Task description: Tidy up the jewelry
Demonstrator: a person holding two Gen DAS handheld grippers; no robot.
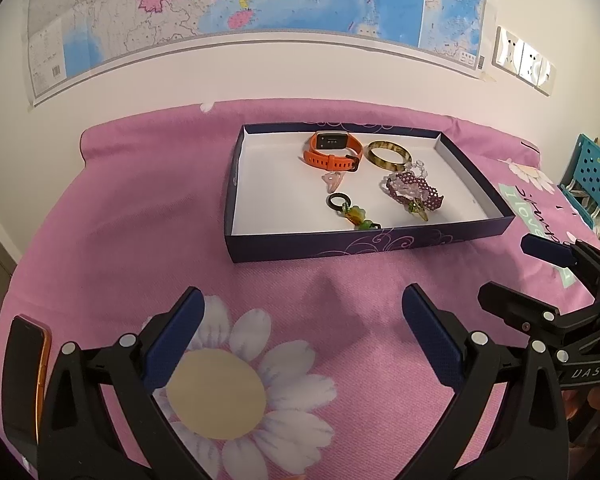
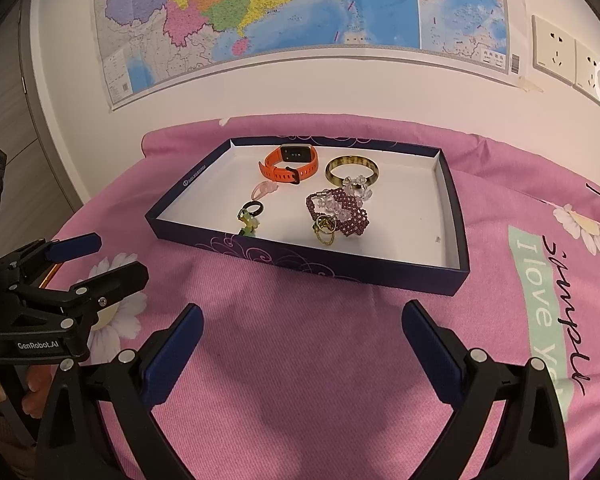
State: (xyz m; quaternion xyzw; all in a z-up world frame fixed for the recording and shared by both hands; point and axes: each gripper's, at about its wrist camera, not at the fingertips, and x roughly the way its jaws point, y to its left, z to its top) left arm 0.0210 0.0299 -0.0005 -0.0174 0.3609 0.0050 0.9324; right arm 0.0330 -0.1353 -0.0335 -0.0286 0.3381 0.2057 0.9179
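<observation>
Both our grippers hang empty with jaws spread wide, the left gripper (image 1: 302, 334) and the right gripper (image 2: 302, 350) side by side short of the box (image 2: 300, 258). Every piece lies inside it, straight ahead. The purple beaded bracelet (image 2: 342, 214) sits ahead of our right jaws, its long axis crosswise; we judge that hand nearer.

A bed (image 1: 140, 208) covered in a pink sheet (image 2: 300, 360) printed with white daisies and the words "I love" carries everything. A shallow dark blue box (image 1: 340, 246) with a white inside lies flat on the sheet near the wall. A phone (image 1: 24, 376) with an orange edge lies at the sheet's left side, well apart from the box.
</observation>
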